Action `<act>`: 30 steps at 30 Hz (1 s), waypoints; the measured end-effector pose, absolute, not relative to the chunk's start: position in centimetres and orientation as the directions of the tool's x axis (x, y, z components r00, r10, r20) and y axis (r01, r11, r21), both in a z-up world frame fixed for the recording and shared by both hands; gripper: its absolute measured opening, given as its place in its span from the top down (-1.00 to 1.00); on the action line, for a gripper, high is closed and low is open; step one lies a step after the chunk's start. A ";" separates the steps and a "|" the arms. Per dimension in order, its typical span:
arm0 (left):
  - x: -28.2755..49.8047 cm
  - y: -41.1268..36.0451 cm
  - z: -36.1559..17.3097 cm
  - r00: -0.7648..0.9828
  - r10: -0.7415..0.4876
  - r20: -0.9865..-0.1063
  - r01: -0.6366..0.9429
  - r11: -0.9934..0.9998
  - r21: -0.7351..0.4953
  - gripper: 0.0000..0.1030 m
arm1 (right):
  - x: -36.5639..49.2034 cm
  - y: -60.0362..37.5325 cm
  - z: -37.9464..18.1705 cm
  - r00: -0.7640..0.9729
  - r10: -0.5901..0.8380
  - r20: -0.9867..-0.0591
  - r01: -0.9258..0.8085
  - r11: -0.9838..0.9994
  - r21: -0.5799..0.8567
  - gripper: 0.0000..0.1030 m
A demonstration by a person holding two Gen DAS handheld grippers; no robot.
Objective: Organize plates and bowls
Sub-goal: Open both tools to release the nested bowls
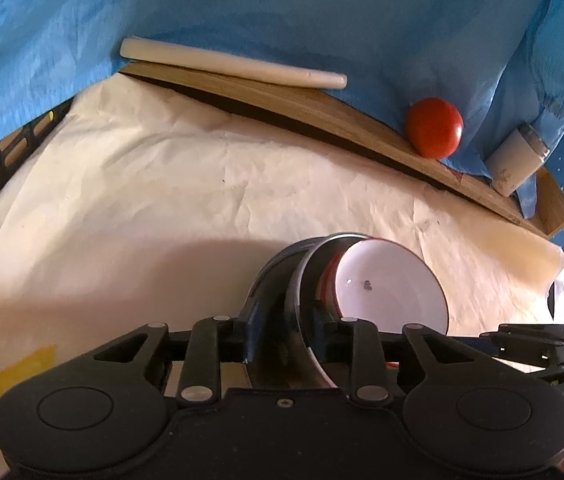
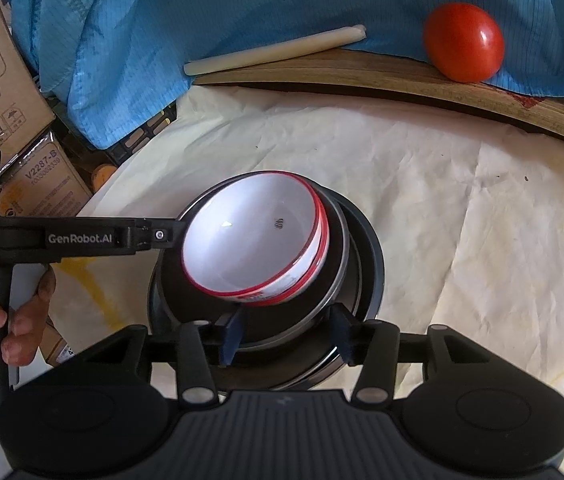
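Bowls are already nested in the left wrist view: a white one with a red rim sits tilted inside darker dishes on the cream paper. The left gripper straddles the dark rim, one finger on each side; its jaws are narrow, and I cannot tell whether the pads still press on it. Behind the stack, a wooden board carries a white rod, a tomato and a small white cup, all against blue cloth.

From the right wrist view, the white bowl lies askew on top of the stack, leaning toward the tomato. The right gripper stands half open at the stack's near edge, its pads apart from the dark rim and holding nothing. The left tool reaches in from the side, a hand on its handle, with cardboard boxes beyond.

I judge this the stacking step, nearly done: next, the bowl wants settling level, then both tools lift clear without dragging the rim. Nothing blocks the way; the tilted bowl could slip.
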State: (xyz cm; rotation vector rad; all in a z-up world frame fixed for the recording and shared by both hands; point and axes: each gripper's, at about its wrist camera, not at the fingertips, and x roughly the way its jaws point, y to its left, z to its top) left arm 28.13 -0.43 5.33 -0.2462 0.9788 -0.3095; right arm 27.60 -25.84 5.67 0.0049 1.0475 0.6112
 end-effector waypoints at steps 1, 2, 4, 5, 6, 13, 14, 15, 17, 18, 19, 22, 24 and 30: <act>28.1 -0.4 5.4 0.522 -0.371 -0.768 0.147 0.926 -0.347 0.32 | 27.6 -25.9 5.7 0.351 0.476 -0.806 -0.471 0.834 0.288 -0.06; 28.0 -0.4 5.5 0.523 -0.372 -0.767 0.145 0.926 -0.349 0.32 | 27.5 -25.9 5.8 0.353 0.477 -0.805 -0.471 0.834 0.287 -0.06; 27.9 -0.4 5.6 0.527 -0.368 -0.766 0.149 0.927 -0.343 0.30 | 27.3 -26.1 5.8 0.358 0.479 -0.802 -0.472 0.834 0.288 -0.08; 27.8 -0.5 5.6 0.529 -0.368 -0.765 0.150 0.927 -0.343 0.28 | 27.2 -26.1 5.8 0.358 0.482 -0.799 -0.472 0.832 0.291 -0.09; 27.7 -0.4 5.6 0.531 -0.369 -0.763 0.149 0.927 -0.344 0.27 | 27.2 -26.2 6.0 0.361 0.488 -0.795 -0.472 0.831 0.295 -0.11; 26.7 0.2 6.2 0.584 -0.339 -0.737 0.128 0.936 -0.329 -0.16 | 26.4 -26.8 6.6 0.393 0.505 -0.769 -0.470 0.828 0.304 -0.29; 26.6 0.4 6.3 0.590 -0.344 -0.731 0.128 0.933 -0.336 -0.25 | 26.2 -26.8 6.7 0.397 0.508 -0.764 -0.470 0.828 0.306 -0.31; 26.4 0.5 6.5 0.595 -0.352 -0.723 0.127 0.929 -0.347 -0.28 | 26.0 -26.9 6.8 0.401 0.510 -0.761 -0.471 0.827 0.307 -0.35; 26.0 0.6 6.7 0.607 -0.351 -0.713 0.125 0.928 -0.351 -0.34 | 25.7 -27.0 6.9 0.412 0.514 -0.752 -0.474 0.826 0.305 -0.42; 25.8 0.5 6.8 0.613 -0.346 -0.710 0.127 0.931 -0.344 -0.36 | 25.5 -27.0 7.0 0.416 0.516 -0.749 -0.477 0.825 0.304 -0.45; 25.6 0.5 6.9 0.617 -0.341 -0.709 0.127 0.933 -0.337 -0.40 | 25.2 -27.1 7.1 0.420 0.518 -0.745 -0.479 0.824 0.303 -0.48; 25.0 0.3 7.1 0.635 -0.331 -0.698 0.132 0.937 -0.323 -0.50 | 24.5 -27.3 7.3 0.433 0.528 -0.731 -0.481 0.821 0.308 -0.59; 24.4 0.3 7.2 0.654 -0.319 -0.686 0.133 0.941 -0.310 -0.59 | 24.0 -27.5 7.5 0.446 0.534 -0.718 -0.480 0.820 0.311 -0.64; 22.7 0.3 7.6 0.706 -0.297 -0.643 0.127 0.946 -0.297 -0.77 | 22.6 -28.6 8.0 0.490 0.550 -0.676 -0.467 0.821 0.329 -0.77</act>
